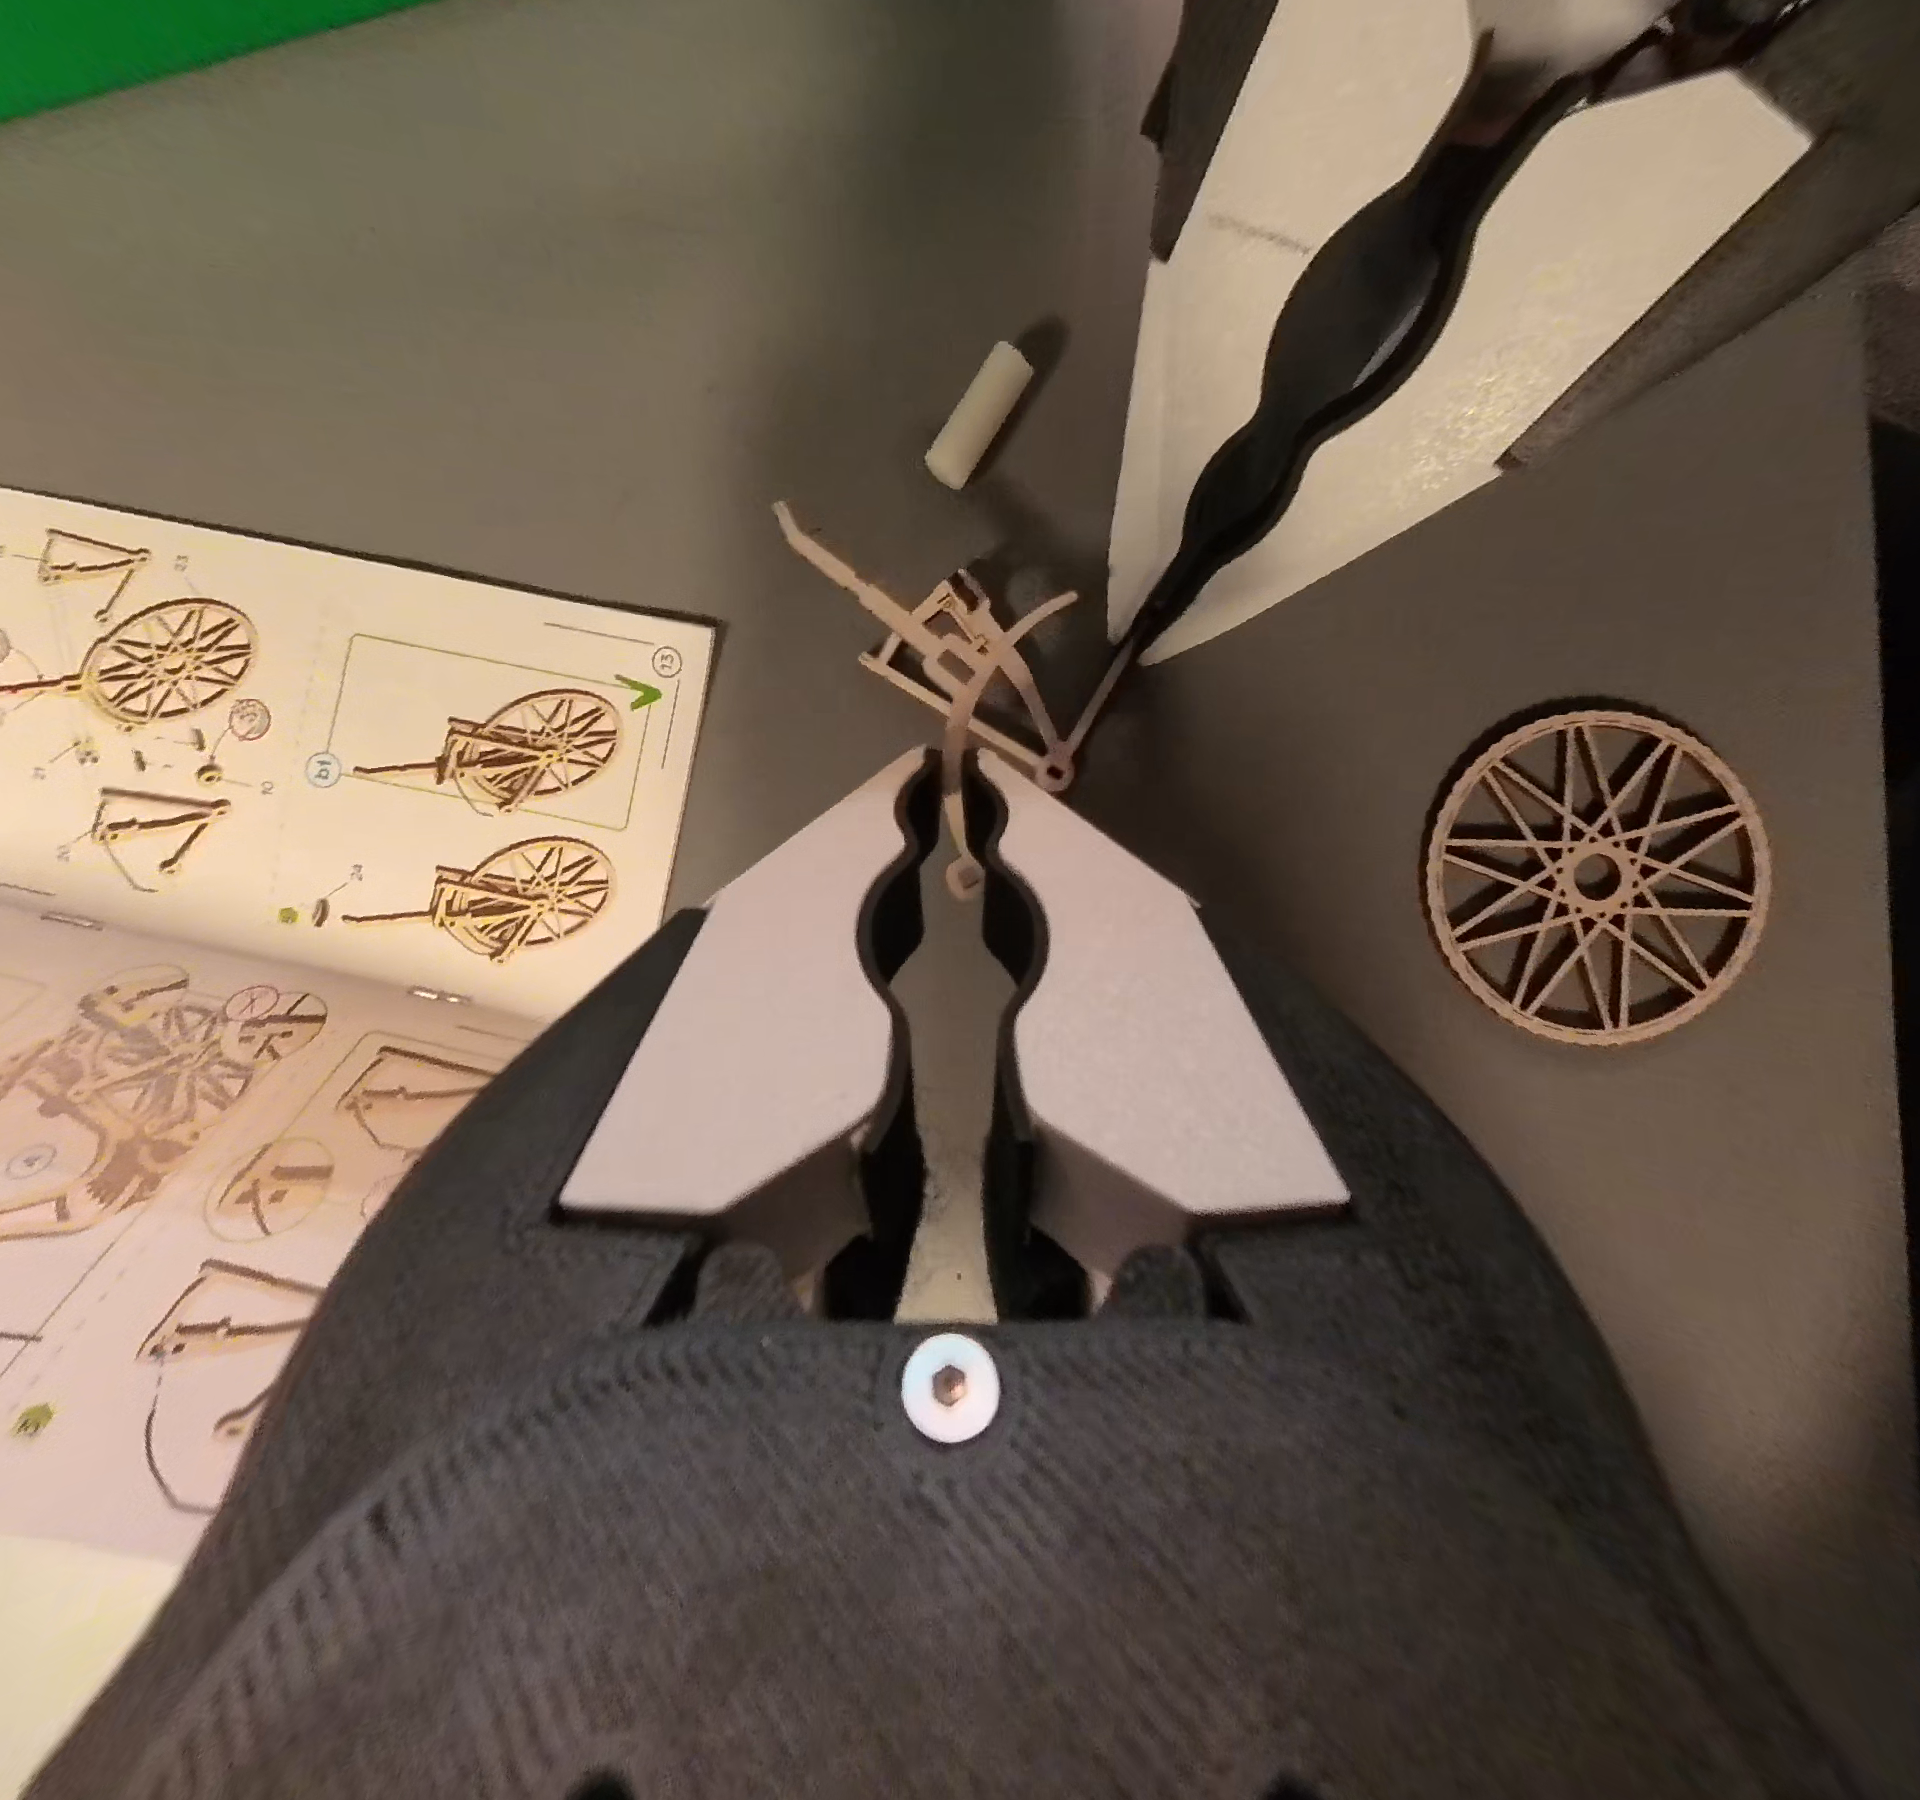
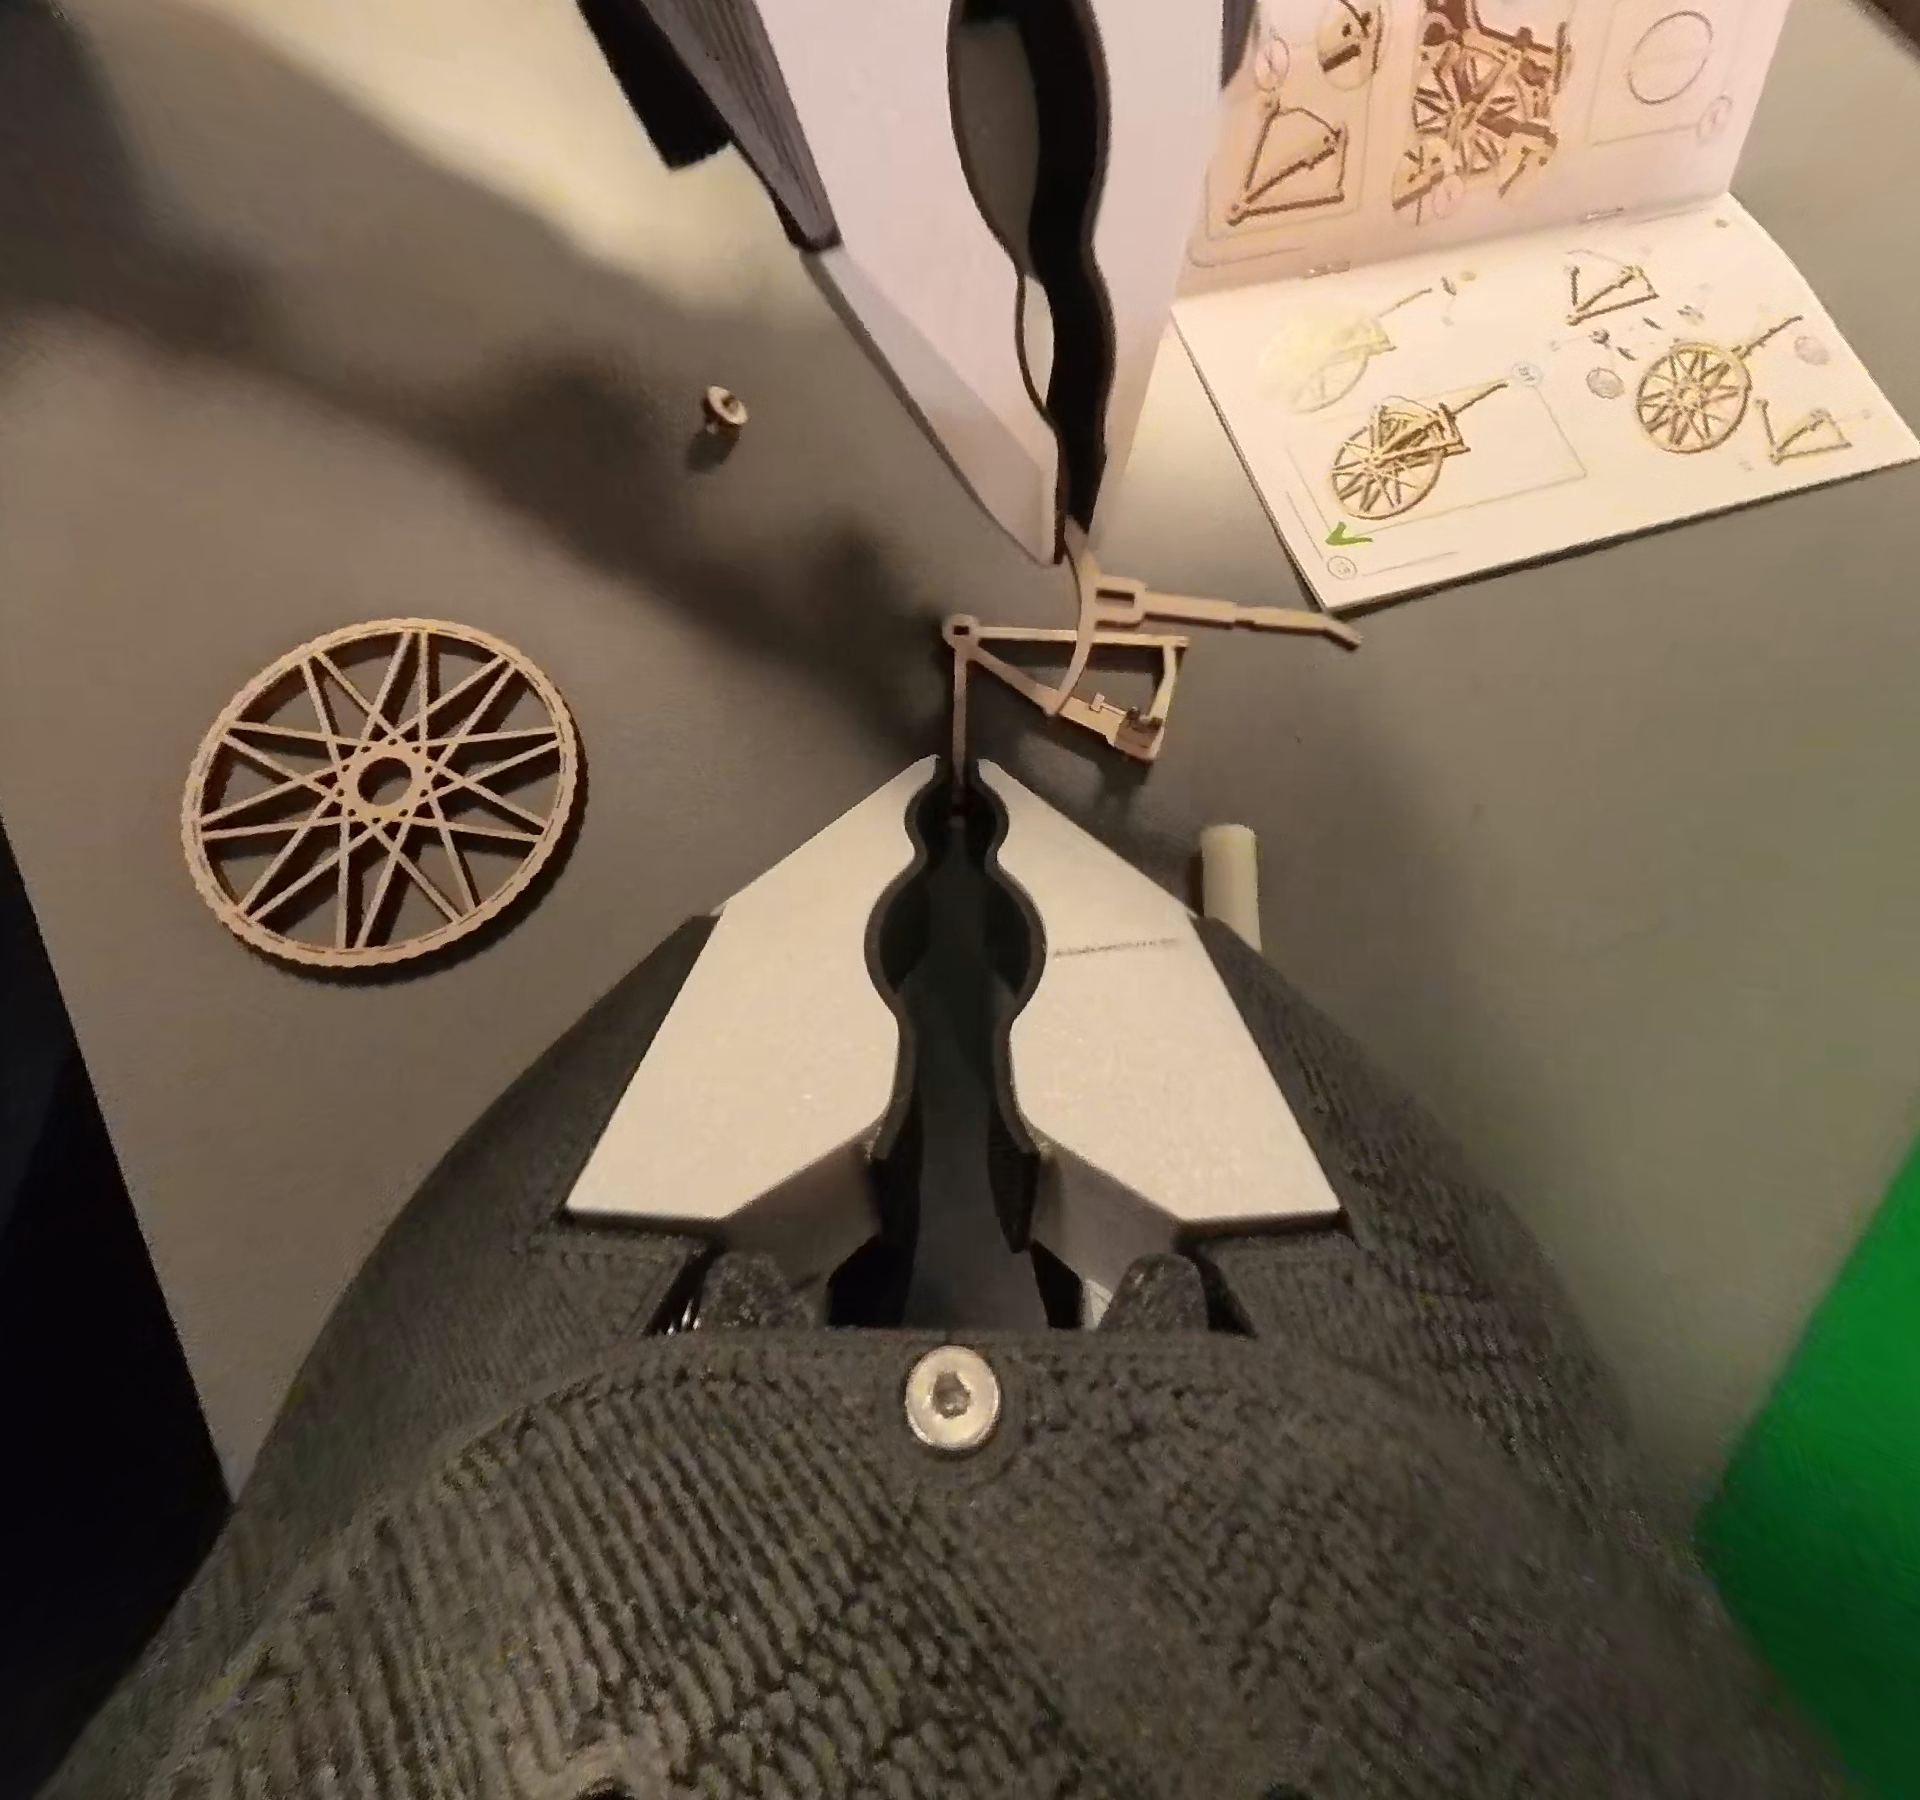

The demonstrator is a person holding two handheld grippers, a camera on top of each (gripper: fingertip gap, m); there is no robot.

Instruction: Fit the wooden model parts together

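Note:
A small wooden frame [image 1: 914,644] with a long bar and curved strips hangs just above the grey table between my two grippers. My left gripper [image 1: 951,768] is shut on one curved strip [image 1: 956,722] of it, whose end shows between the pads. My right gripper [image 2: 961,768] is shut on a thin strut [image 2: 961,701] that runs to the frame's corner joint. In the right wrist view the frame [image 2: 1236,620] lies ahead, with the left gripper [image 2: 1070,535] coming down from the top. In the left wrist view the right gripper [image 1: 1127,649] reaches in from the upper right.
A spoked wooden wheel [image 1: 1595,877] [image 2: 379,784] lies flat on the table. A cream cylinder peg [image 1: 982,410] [image 2: 1231,872] lies near the frame. A small ring [image 2: 724,408] sits farther off. An open instruction booklet [image 1: 312,711] [image 2: 1558,400] lies to the side. The tips of one gripper are about 4 centimeters away from the tips of the other.

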